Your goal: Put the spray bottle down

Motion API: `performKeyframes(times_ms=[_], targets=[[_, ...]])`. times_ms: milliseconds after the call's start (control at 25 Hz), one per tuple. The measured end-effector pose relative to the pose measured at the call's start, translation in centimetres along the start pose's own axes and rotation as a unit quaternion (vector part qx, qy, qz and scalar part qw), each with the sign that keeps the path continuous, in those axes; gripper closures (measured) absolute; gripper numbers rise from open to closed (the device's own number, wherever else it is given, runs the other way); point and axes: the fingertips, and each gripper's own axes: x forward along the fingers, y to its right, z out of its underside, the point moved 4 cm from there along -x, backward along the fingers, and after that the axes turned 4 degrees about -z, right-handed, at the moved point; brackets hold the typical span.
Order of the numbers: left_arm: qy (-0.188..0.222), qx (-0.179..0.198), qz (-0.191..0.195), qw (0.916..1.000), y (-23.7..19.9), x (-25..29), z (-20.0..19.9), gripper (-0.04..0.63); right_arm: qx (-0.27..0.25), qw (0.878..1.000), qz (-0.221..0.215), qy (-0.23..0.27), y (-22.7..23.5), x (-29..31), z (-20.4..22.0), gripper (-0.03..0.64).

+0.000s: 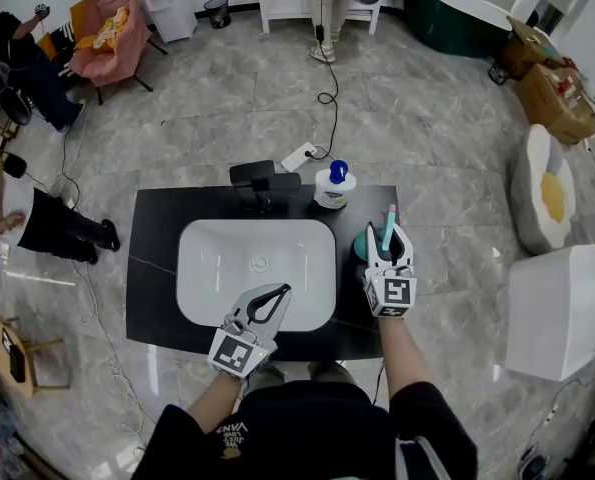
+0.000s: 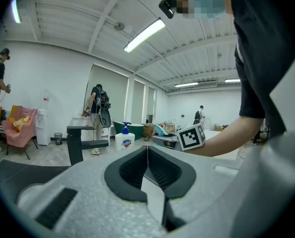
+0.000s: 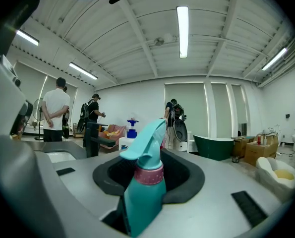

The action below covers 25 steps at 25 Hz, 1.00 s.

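Note:
A teal spray bottle (image 1: pixel 361 244) with a pink collar and a teal trigger head stands upright between the jaws of my right gripper (image 1: pixel 389 236), over the black counter (image 1: pixel 155 268) to the right of the basin. In the right gripper view the spray bottle (image 3: pixel 143 187) fills the gap between the dark pads (image 3: pixel 184 185), which close on its body. I cannot tell whether its base touches the counter. My left gripper (image 1: pixel 281 291) hovers over the white basin (image 1: pixel 193 268), its tips together and nothing between them. In its own view, the left gripper (image 2: pixel 147 148) is also shut and empty.
A white soap dispenser (image 1: pixel 334 186) with a blue pump and a black faucet (image 1: pixel 261 180) stand at the counter's far edge. A white box (image 1: pixel 562 308) sits on the floor to the right. People stand at the room's far and left sides.

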Motion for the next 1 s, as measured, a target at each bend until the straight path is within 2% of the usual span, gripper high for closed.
performKeyframes(times_ms=[120,240,440,720,1000], targets=[[0.003,0.001,0.001,1.0000,0.0,0.1,-0.2,0.575,-0.001,1.000,-0.006,-0.004,-0.1,0.0,0.0,0.467],[0.004,0.002,0.005,1.0000,0.0,0.1,-0.2,0.575,-0.002,1.000,-0.009,-0.010,-0.3,-0.2,0.0,0.416],[0.006,0.004,0.011,0.9999,-0.1,-0.2,-0.3,0.575,0.000,1.000,-0.007,-0.018,-0.7,-1.0,-0.1,0.376],[0.011,0.009,0.032,0.9994,-0.2,-0.9,-0.7,0.575,0.015,0.999,0.023,-0.017,-1.6,-3.8,-0.9,0.365],[0.023,0.027,0.078,0.9963,0.1,-2.7,-1.9,0.574,0.016,0.998,0.064,-0.010,-4.3,-8.6,-3.3,0.384]])
